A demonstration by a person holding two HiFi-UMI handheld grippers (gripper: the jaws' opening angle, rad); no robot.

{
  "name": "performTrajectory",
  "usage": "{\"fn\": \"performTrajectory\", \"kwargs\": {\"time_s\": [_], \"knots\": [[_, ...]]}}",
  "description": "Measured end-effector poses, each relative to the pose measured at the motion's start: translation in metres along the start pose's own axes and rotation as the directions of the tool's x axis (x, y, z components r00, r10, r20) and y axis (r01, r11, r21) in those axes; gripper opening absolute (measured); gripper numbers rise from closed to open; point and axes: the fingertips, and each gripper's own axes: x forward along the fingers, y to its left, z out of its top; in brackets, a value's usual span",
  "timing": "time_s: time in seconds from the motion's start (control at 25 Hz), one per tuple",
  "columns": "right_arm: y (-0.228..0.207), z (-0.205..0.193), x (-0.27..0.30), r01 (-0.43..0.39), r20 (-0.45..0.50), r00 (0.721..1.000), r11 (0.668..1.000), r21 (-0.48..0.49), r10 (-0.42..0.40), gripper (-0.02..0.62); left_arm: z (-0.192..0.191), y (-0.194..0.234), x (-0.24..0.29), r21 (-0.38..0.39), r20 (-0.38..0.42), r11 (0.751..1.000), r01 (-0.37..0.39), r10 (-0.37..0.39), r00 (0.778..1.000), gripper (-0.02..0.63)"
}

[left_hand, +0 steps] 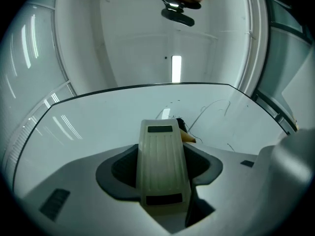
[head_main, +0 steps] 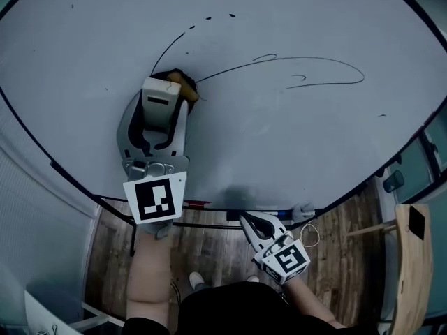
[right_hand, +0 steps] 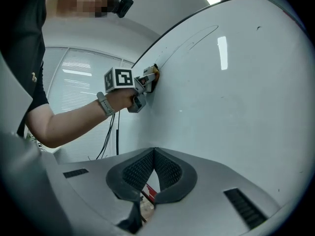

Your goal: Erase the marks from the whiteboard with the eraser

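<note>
The eraser (head_main: pixel 159 91) sits left of centre in the head view, clamped between the jaws of my left gripper (head_main: pixel 160 117) and pressed against the whiteboard (head_main: pixel 279 152). It touches the spot where two drawn lines meet. I judge the job barely started. A long thin loop (head_main: pixel 314 65) runs off to the upper right with a small squiggle (head_main: pixel 304 81) inside it. A curved stroke (head_main: pixel 167 47) rises above the eraser toward a few dots (head_main: pixel 209 18) near the top, and none of these has been wiped.

The eraser (left_hand: pixel 162 166) has a cream plastic back, ribbed lengthwise, with a dark pad and a tan layer peeking out at its far end. The board is glossy and pale, and it mirrors the ceiling lights. The marks are fine black marker lines.

My right gripper (right_hand: pixel 154 154) idles at bottom centre of the head view near the board's lower edge. Its dark dimpled rubber pads are pressed together on nothing.
</note>
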Motion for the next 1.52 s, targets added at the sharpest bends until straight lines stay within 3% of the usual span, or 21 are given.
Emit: {"fn": "performTrajectory", "kwargs": {"time_s": [0.16,0.32,0.48,0.64,0.88,1.04,1.2,1.4,1.52], "knots": [[0.013,0.003,0.016,-0.022,0.006,1.0,1.0,-0.011,0.022,0.028,-0.006,0.043,-0.006,0.065,0.042,0.998,0.002,-0.005,0.999,0.267],[0.017,0.006,0.026,-0.025,0.007,1.0,1.0,-0.014,0.025,0.028,-0.005,0.056,-0.005,0.052,0.042,0.999,-0.003,0.001,0.999,0.267],[0.018,0.007,0.028,-0.018,0.012,1.0,1.0,-0.013,0.019,0.028,0.002,0.053,0.0,0.035,0.034,0.999,-0.004,0.003,0.999,0.264],[0.009,0.009,0.022,0.003,0.022,1.0,1.0,-0.013,-0.002,0.028,0.021,0.044,0.016,0.068,0.047,0.998,0.019,-0.022,0.999,0.264],[-0.022,0.022,-0.011,0.065,0.028,0.997,0.998,0.015,-0.066,0.028,0.082,-0.002,0.06,0.094,0.067,0.992,0.079,-0.085,0.994,0.264],[-0.017,0.014,-0.009,0.079,0.022,0.997,0.997,0.007,-0.08,0.028,0.1,-0.016,0.073,0.213,0.076,0.966,0.146,-0.165,0.983,0.262],[-0.005,0.011,0.004,0.076,0.043,0.996,0.997,-0.001,-0.076,0.028,0.101,-0.039,0.08,0.365,0.002,0.9,0.237,-0.256,0.967,0.262],[-0.021,0.015,-0.018,0.106,0.05,0.993,0.994,0.029,-0.108,0.028,0.111,-0.095,0.088,0.369,-0.002,0.887,0.278,-0.299,0.954,0.262],[-0.024,0.013,-0.025,0.107,0.032,0.994,0.994,0.03,-0.107,0.028,0.111,-0.101,0.084,0.367,0.006,0.889,0.273,-0.296,0.955,0.264]]}}
